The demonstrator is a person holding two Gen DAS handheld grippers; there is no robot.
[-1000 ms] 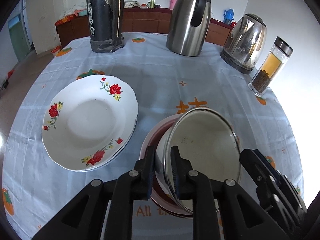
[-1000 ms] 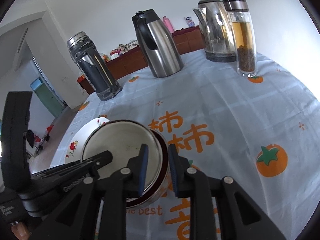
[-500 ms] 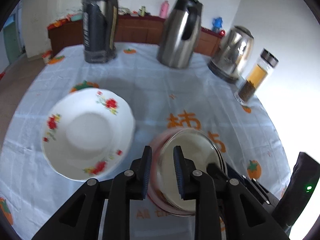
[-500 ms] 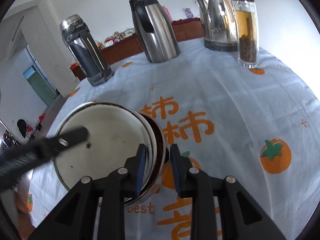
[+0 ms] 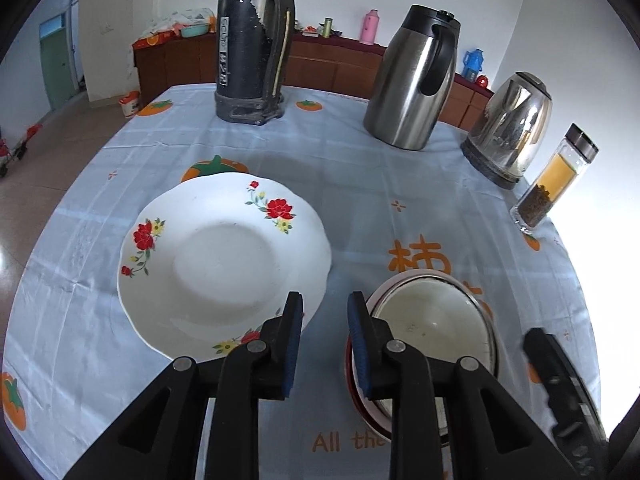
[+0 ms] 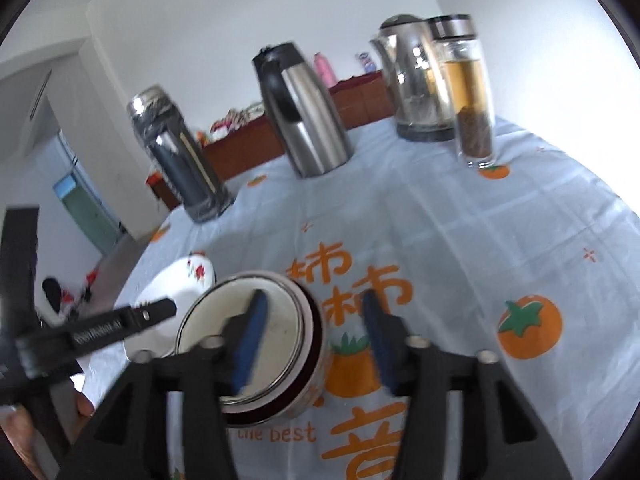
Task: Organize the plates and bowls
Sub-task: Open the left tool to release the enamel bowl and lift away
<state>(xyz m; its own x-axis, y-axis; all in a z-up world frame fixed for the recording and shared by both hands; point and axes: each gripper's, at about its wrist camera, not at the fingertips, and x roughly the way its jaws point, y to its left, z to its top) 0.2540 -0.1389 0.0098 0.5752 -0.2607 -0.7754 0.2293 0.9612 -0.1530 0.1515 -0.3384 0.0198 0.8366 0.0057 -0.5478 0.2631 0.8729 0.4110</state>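
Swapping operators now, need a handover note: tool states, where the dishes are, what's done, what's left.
Left tool: open, empty, between the flowered plates and the bowls.
Right tool: jaws just opened; they straddle the bowls' rim, pads clear of it.
Metal bowl sits nested in the red-and-white bowl on the tablecloth.
Plates look stacked beside them.
Done: bowls nested, plates apparently stacked.
Left: back both tools away; probably nothing else to sort.

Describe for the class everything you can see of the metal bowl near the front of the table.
The metal bowl is round and shiny steel, with a thin rim and a pale, slightly speckled inside. It sits upright and empty, nested in a red-and-white bowl on the blue cloth, right of the flowered plate. Neither tool grips it: the right tool stands open astride its rim, and whether a pad touches it is unclear.
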